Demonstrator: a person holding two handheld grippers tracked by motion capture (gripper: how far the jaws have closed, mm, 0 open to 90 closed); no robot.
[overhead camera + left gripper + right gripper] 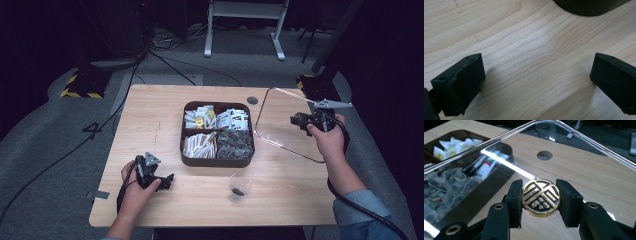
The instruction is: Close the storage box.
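A clear, rounded-square plastic lid (574, 152) with a round gold-and-black knob (541, 197) hung tilted beside the dark compartment tray (218, 161).

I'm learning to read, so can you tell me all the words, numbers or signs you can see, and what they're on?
Gold and black knob on the clear lid, pinched by the right gripper: a gold pattern like a symbol, no readable letters.
Packets in the brown tray: printing too small and blurred to read.
Floor beside the table: a dark mark shaped like "4".
No other readable text.
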